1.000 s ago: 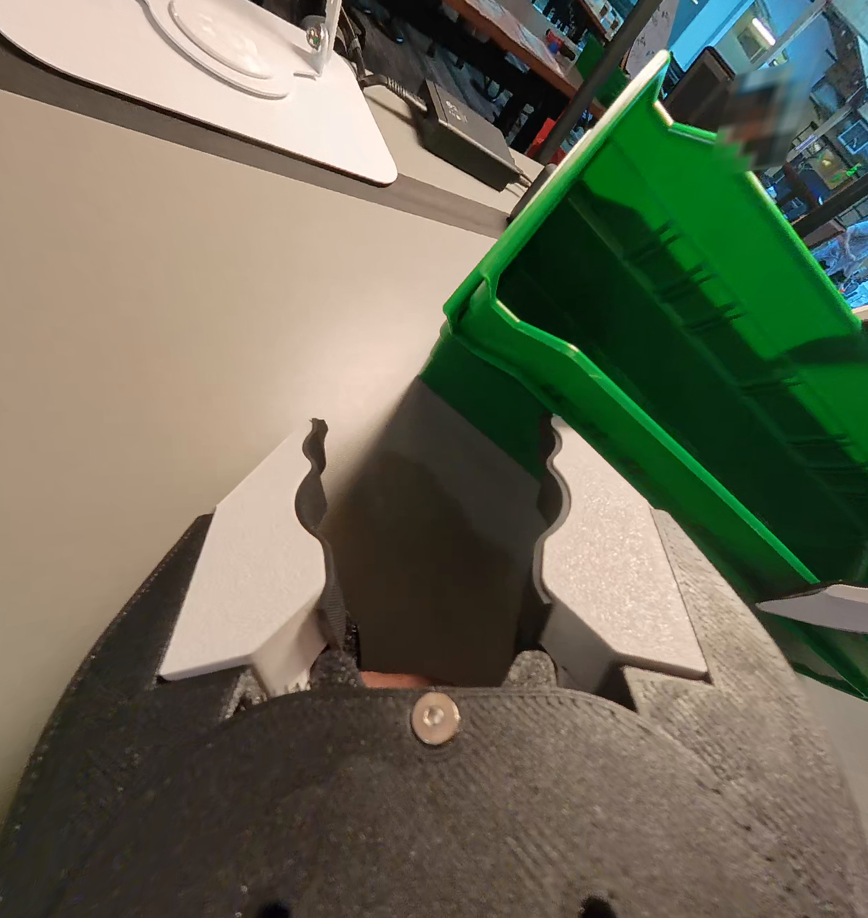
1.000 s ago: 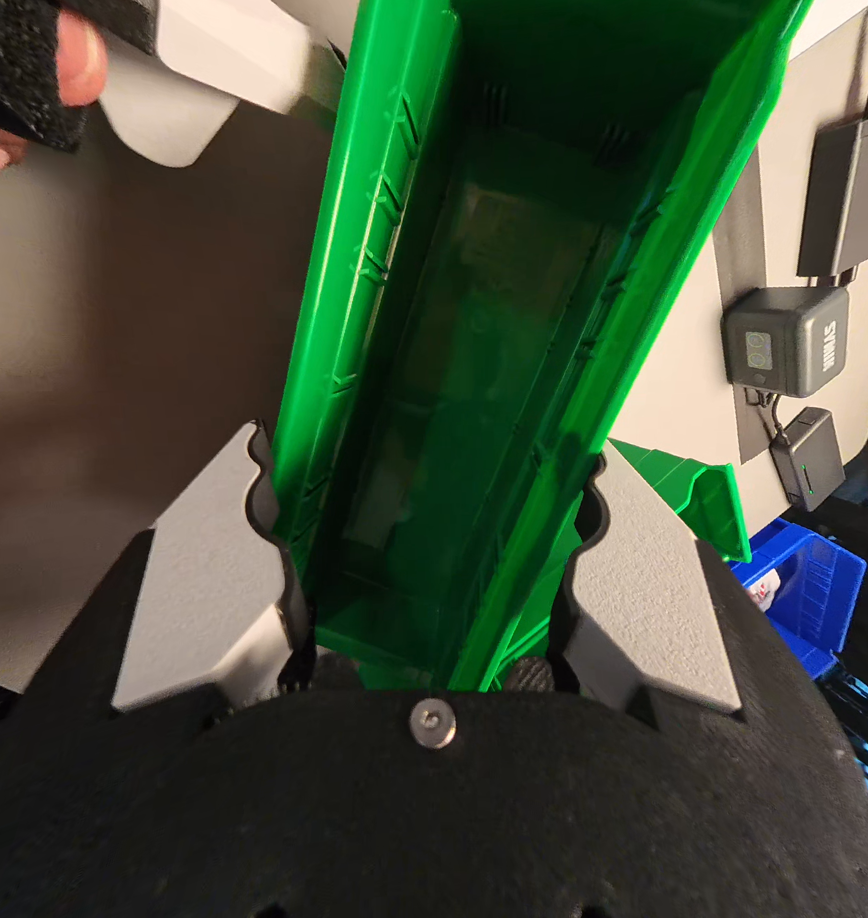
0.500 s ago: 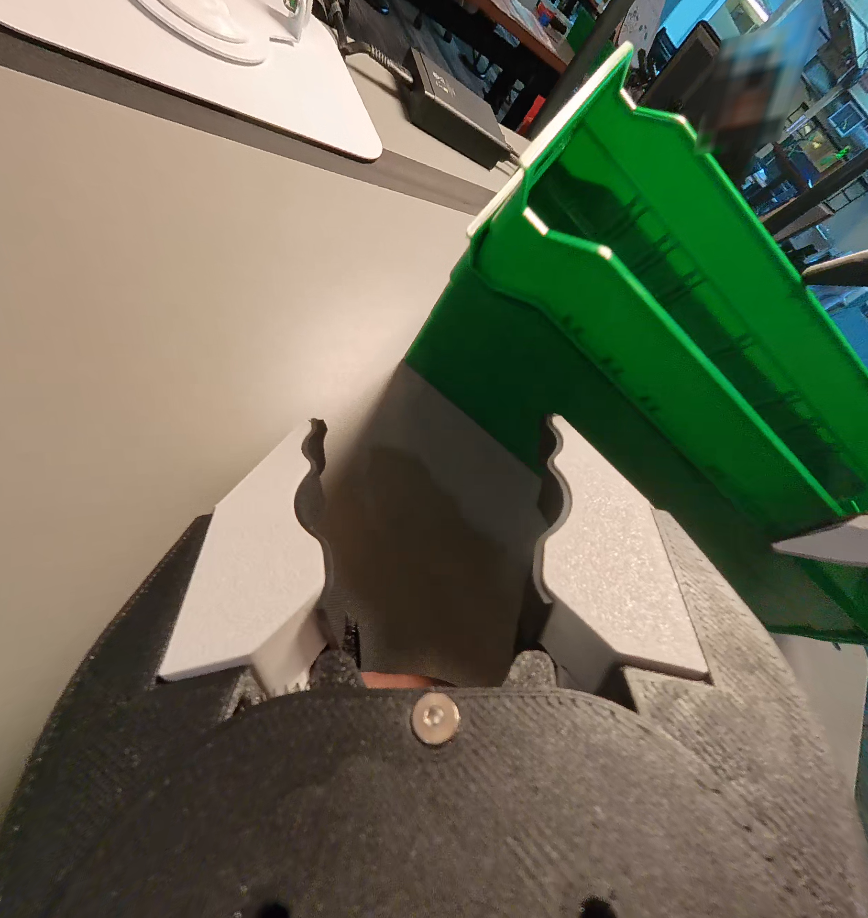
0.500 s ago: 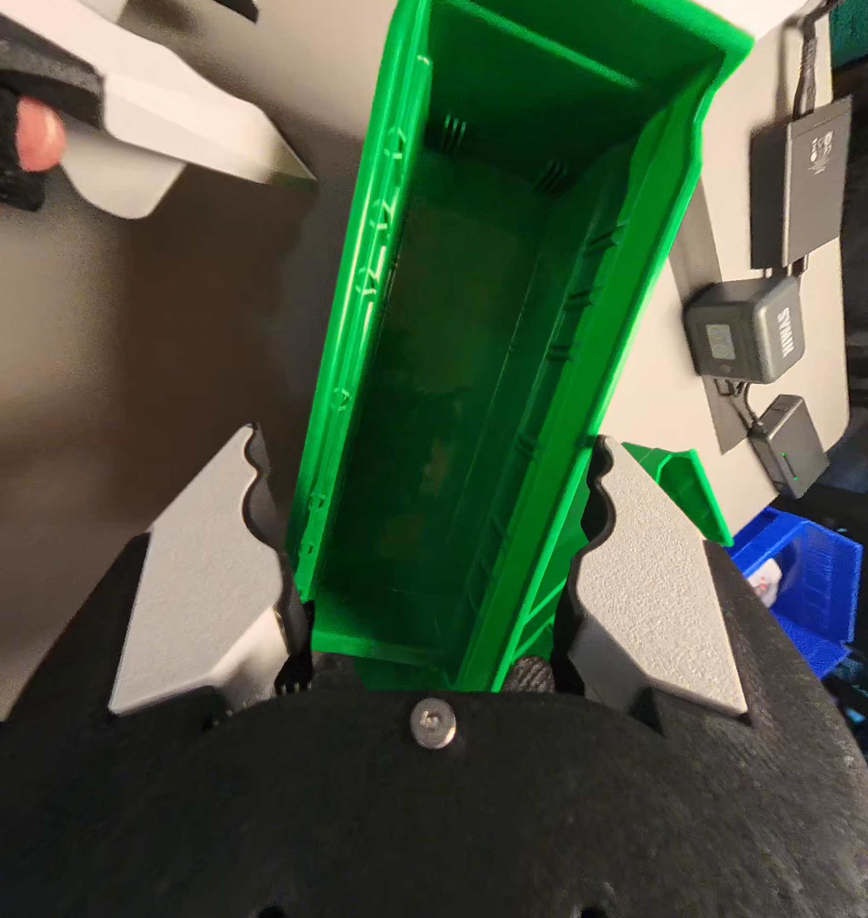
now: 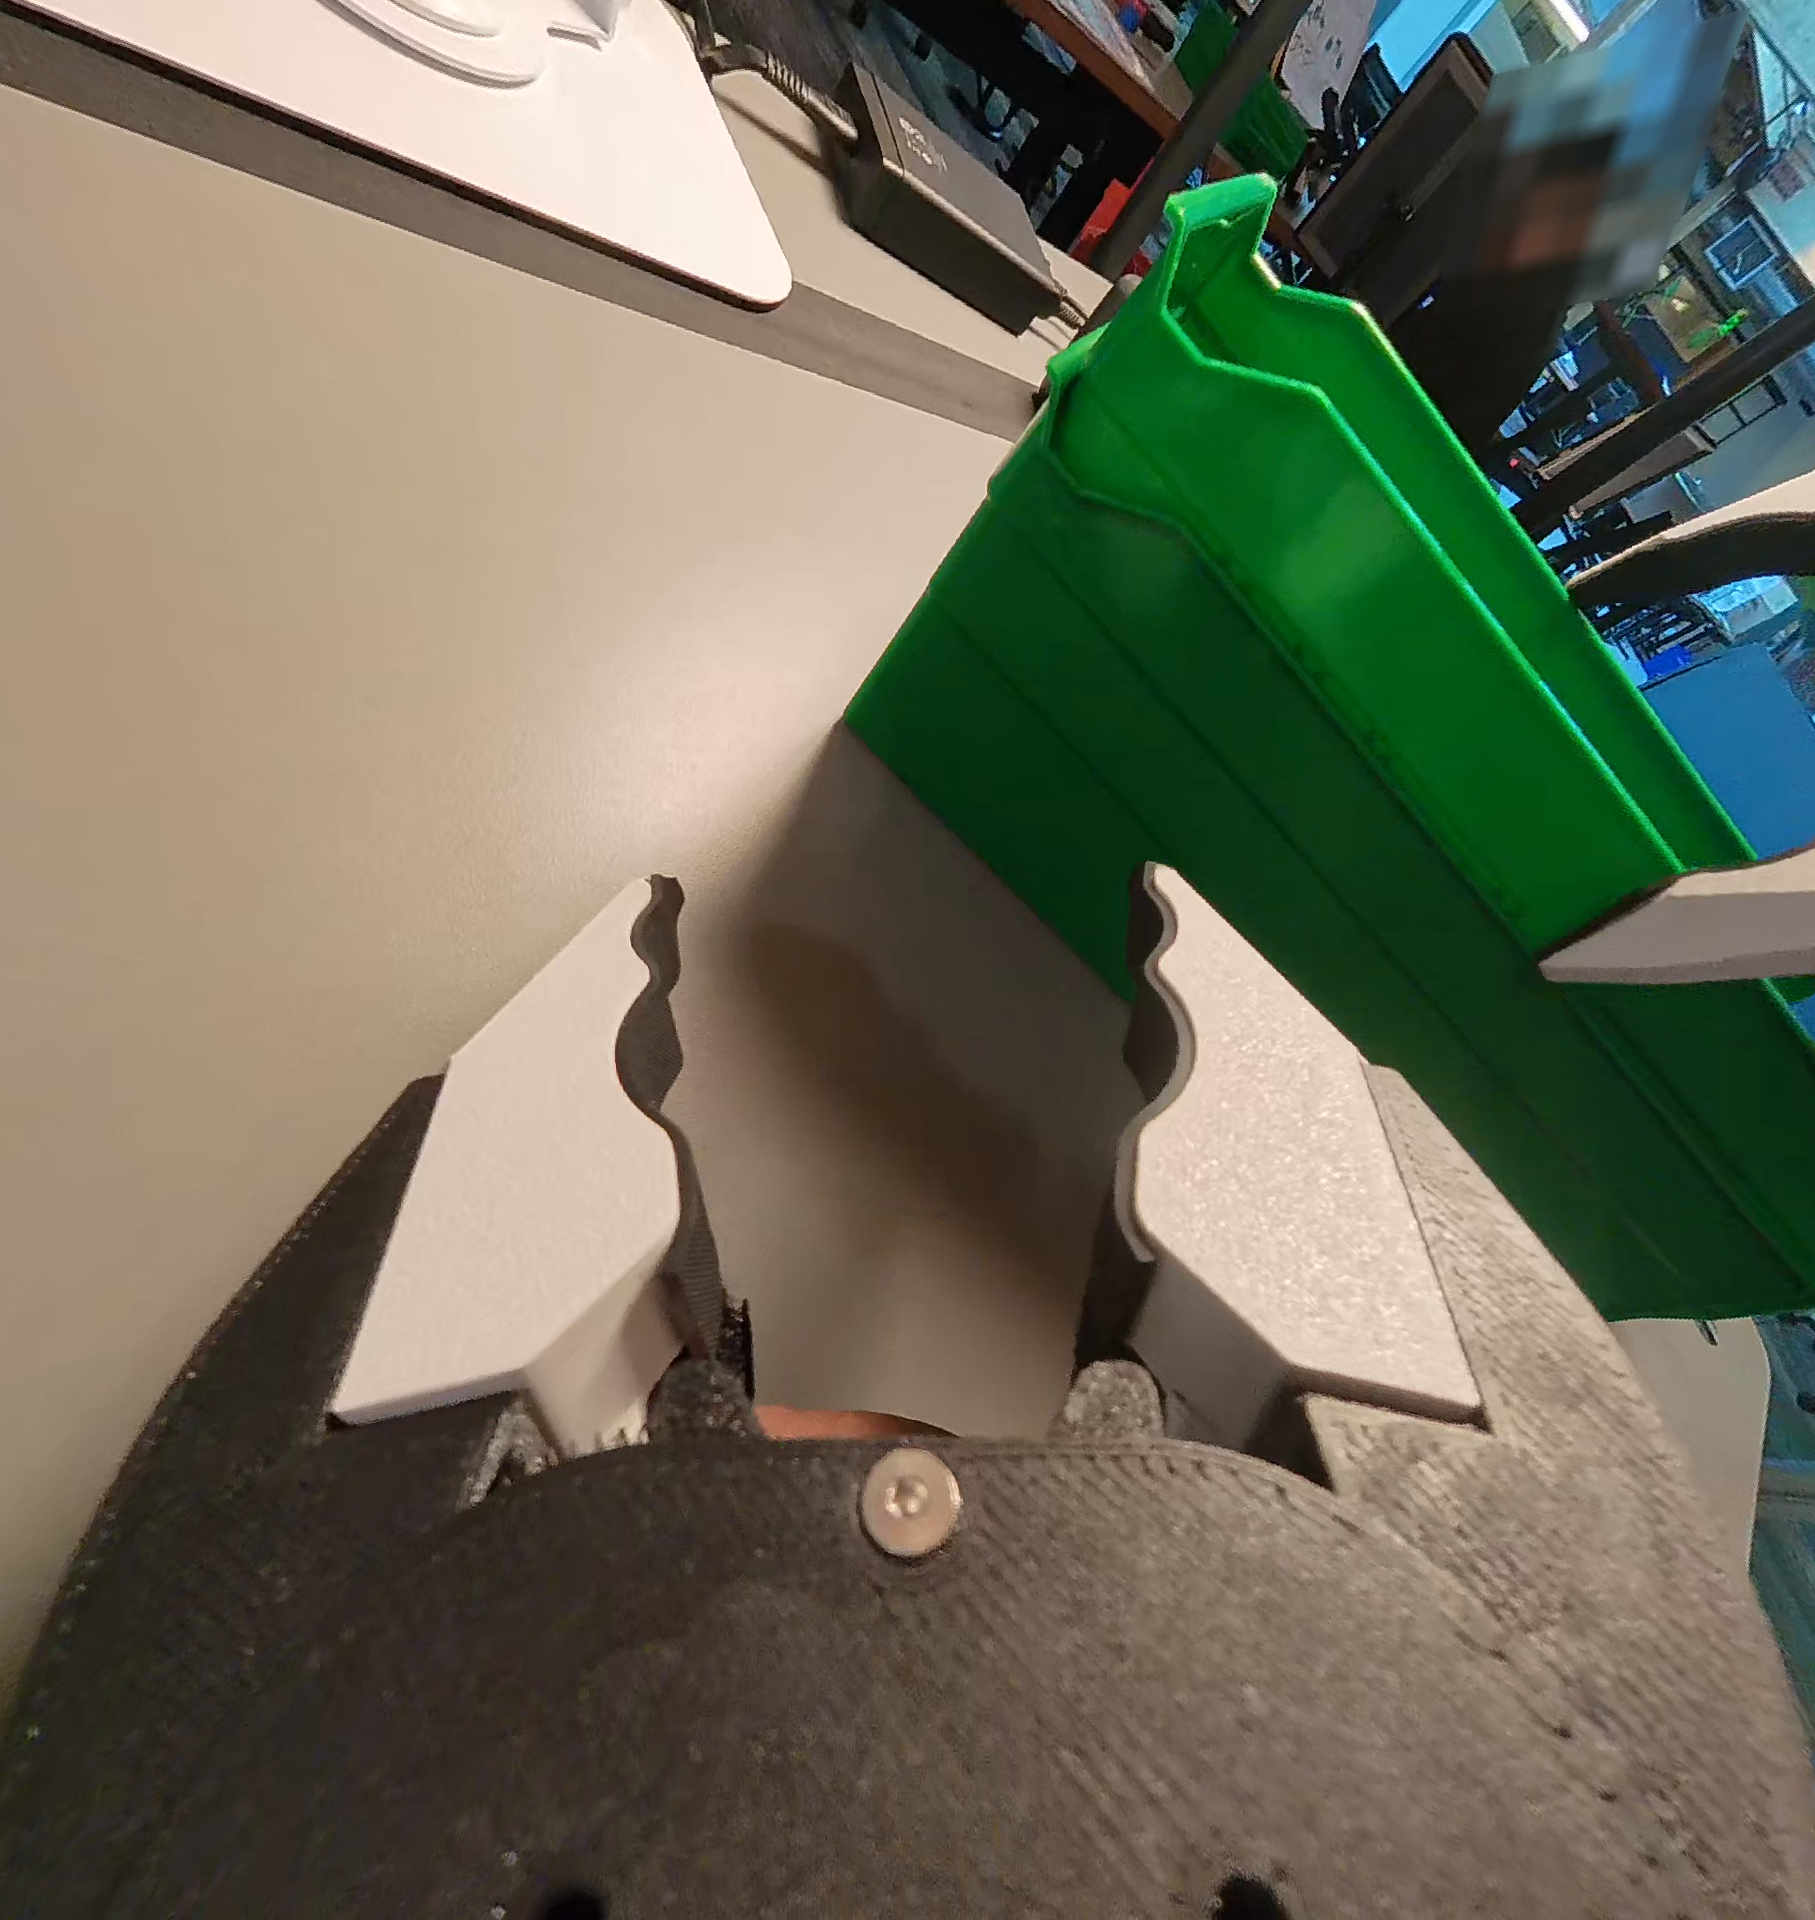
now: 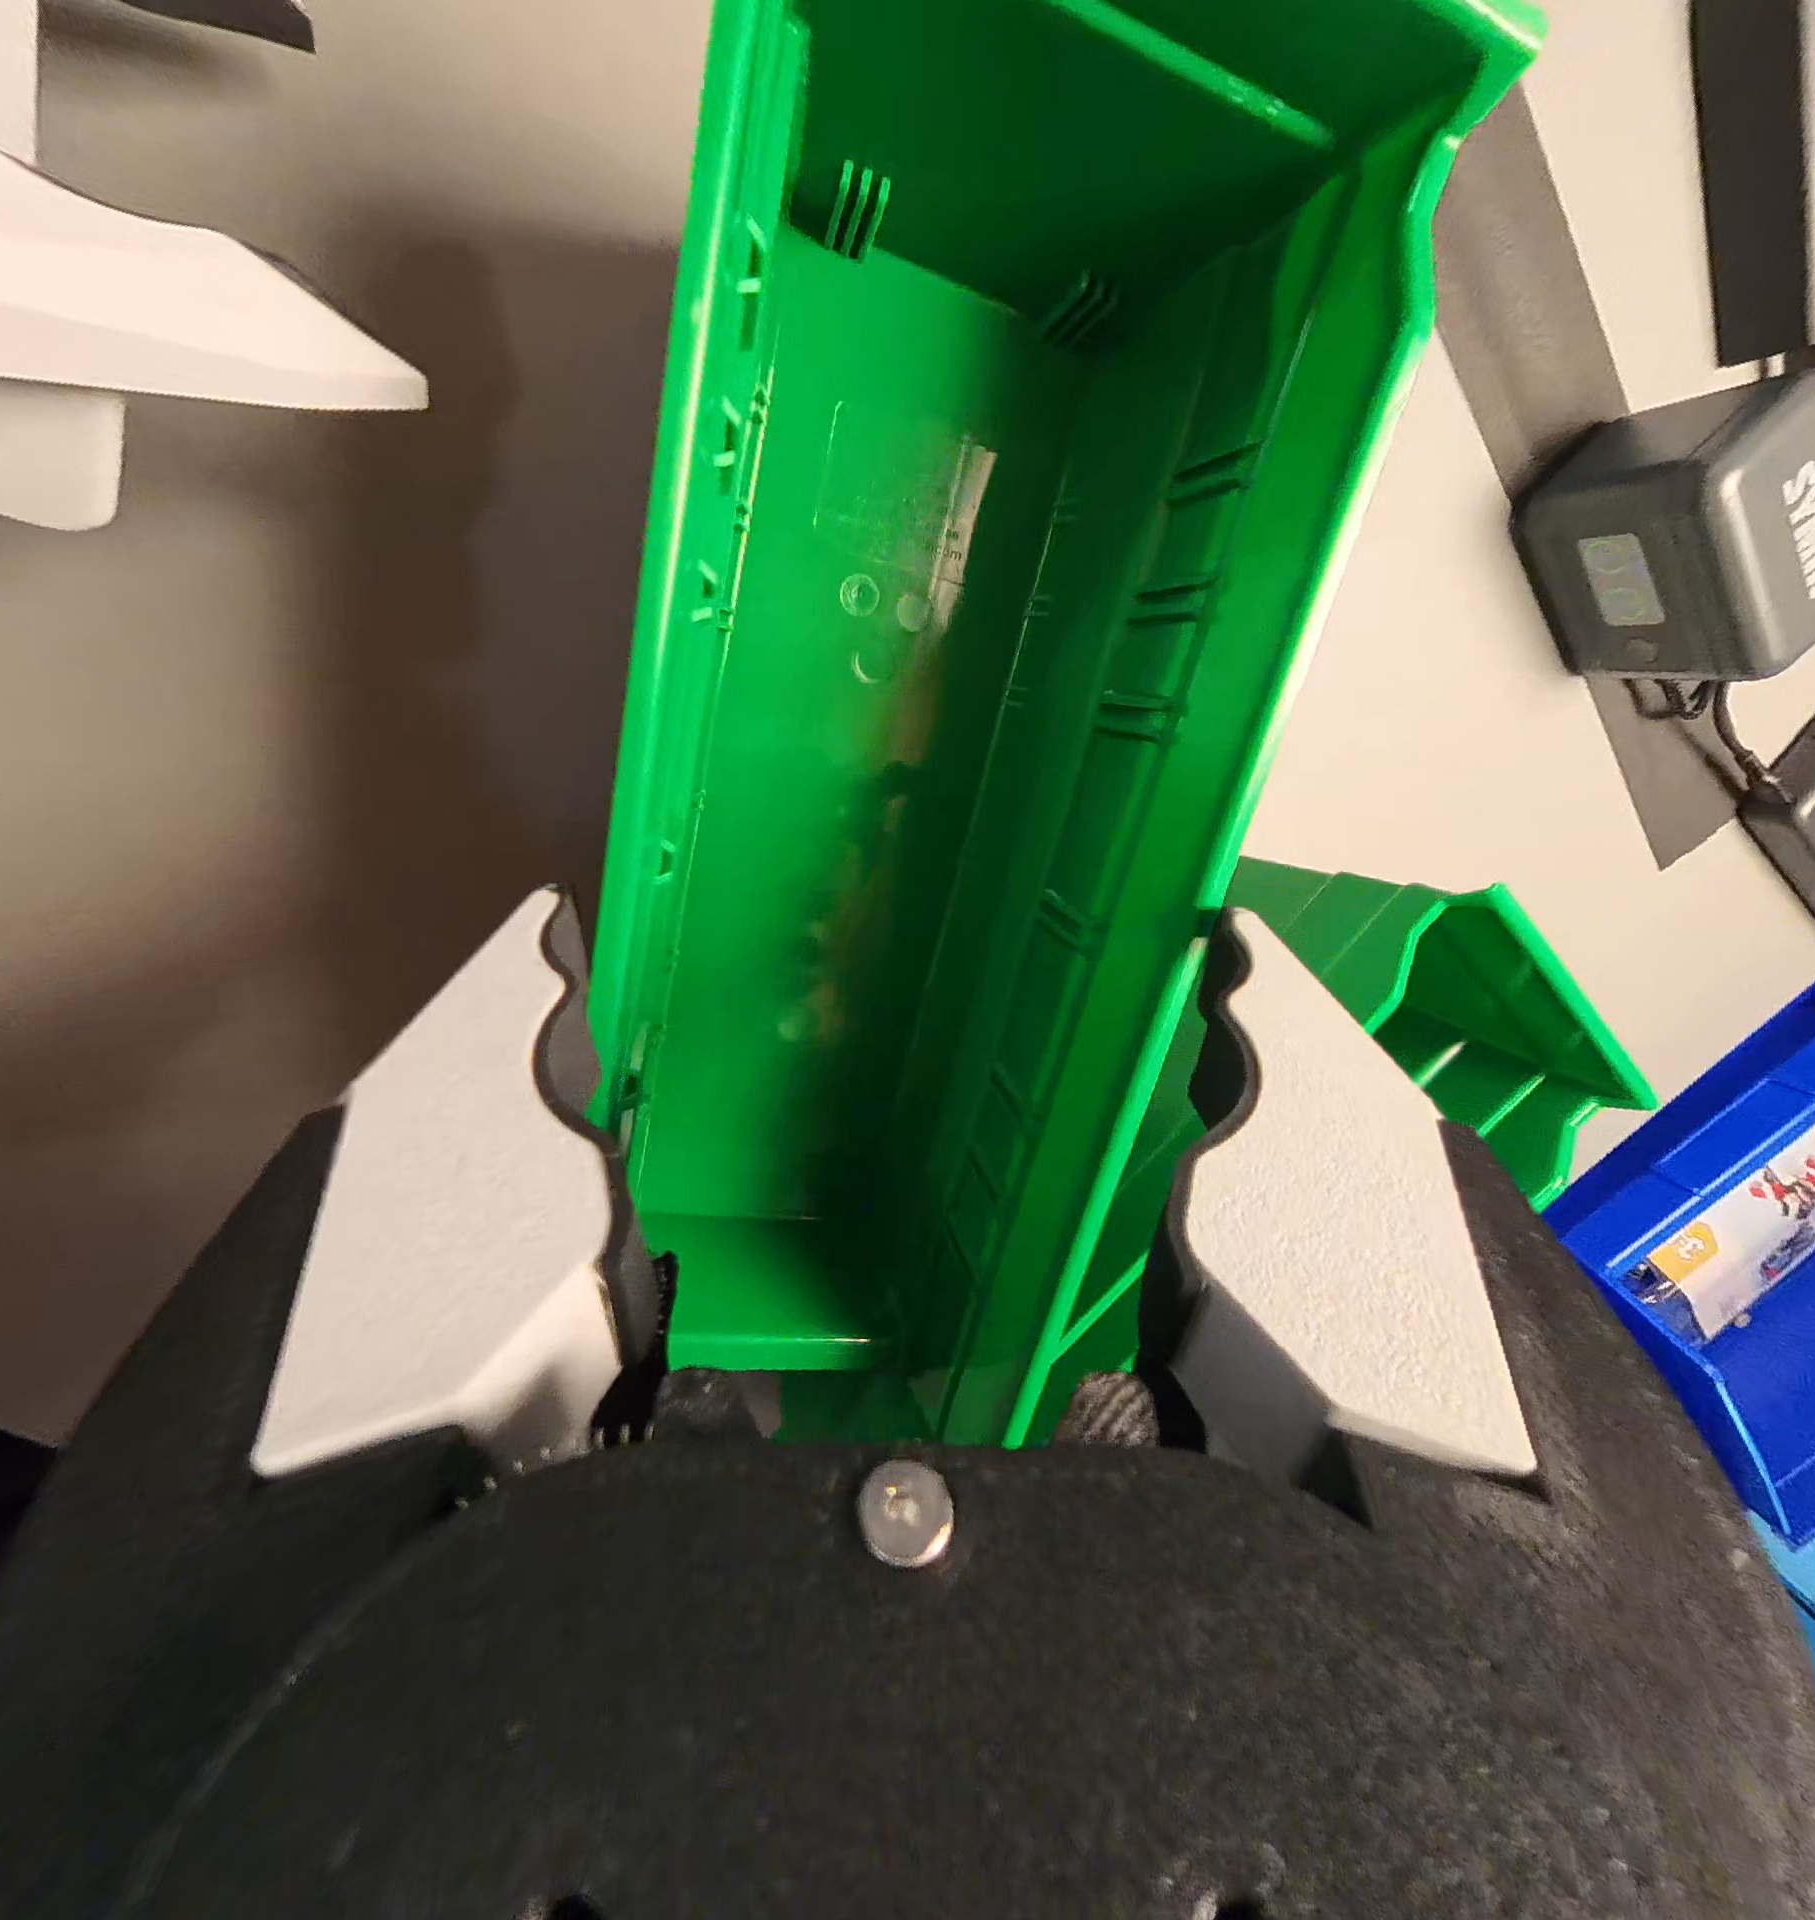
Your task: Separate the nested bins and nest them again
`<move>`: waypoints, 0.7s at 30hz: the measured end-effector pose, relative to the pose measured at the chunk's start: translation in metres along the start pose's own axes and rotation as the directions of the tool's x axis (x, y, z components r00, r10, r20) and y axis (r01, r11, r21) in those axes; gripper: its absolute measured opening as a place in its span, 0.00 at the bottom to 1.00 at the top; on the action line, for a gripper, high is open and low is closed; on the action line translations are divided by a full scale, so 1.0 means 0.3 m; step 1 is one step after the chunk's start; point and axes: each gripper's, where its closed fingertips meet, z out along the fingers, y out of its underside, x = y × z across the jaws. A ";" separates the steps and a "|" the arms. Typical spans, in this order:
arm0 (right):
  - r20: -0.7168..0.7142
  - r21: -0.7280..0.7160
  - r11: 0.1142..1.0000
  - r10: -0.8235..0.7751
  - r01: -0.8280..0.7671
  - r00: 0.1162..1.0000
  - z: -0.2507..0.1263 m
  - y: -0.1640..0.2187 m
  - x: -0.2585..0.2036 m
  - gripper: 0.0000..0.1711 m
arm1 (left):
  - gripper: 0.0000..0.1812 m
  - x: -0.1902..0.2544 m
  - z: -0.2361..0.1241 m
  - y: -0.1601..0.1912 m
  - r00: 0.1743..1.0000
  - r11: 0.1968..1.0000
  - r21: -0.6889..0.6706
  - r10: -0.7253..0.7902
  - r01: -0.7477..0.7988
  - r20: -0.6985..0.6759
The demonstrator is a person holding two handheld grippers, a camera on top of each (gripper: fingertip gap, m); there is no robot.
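- The right gripper (image 6: 898, 1122) clamps the top green bin (image 6: 944, 644), which sits partly inside the lower bin (image 5: 1246, 862).
- The left gripper (image 5: 903, 1039) waits empty, fingers apart.
- Next, the top bin likely needs pushing down.

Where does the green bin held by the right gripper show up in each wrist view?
Left wrist view: green bin at upper right, seen from outside, sitting in another green bin, the right gripper's finger at its near end.
Right wrist view: green bin fills the centre, seen from above into its open inside, between the right gripper fingers.
Shared landmark: the grey table.
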 end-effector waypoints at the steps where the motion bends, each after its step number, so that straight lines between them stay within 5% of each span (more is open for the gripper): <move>1: 0.005 -0.001 1.000 0.001 -0.001 1.000 -0.002 -0.001 0.002 0.67 | 0.49 0.000 0.000 0.000 1.000 1.000 -0.001 0.000 0.000 -0.001; 13: 0.010 0.015 1.000 0.001 -0.001 1.000 -0.033 -0.015 -0.012 0.52 | 0.48 0.011 -0.003 -0.005 1.000 1.000 0.005 0.002 -0.002 -0.013; 14: 0.110 0.035 0.999 -0.031 0.027 0.993 -0.051 -0.021 -0.068 0.42 | 0.49 0.012 -0.004 -0.005 1.000 1.000 0.006 0.002 -0.002 -0.013; 15: 0.078 0.152 0.988 0.019 -0.031 0.997 -0.087 -0.082 -0.053 0.32 | 0.49 0.013 -0.004 -0.005 1.000 1.000 0.005 0.002 -0.002 -0.014; 18: -0.028 0.120 0.993 -0.014 0.017 1.000 -0.122 -0.069 0.002 0.02 | 0.49 0.014 -0.003 -0.003 1.000 1.000 0.004 0.005 -0.005 -0.013; 21: 0.017 0.091 0.995 -0.031 0.029 0.999 -0.103 -0.048 -0.021 0.04 | 0.49 0.016 -0.004 -0.003 1.000 1.000 0.003 0.003 -0.003 -0.017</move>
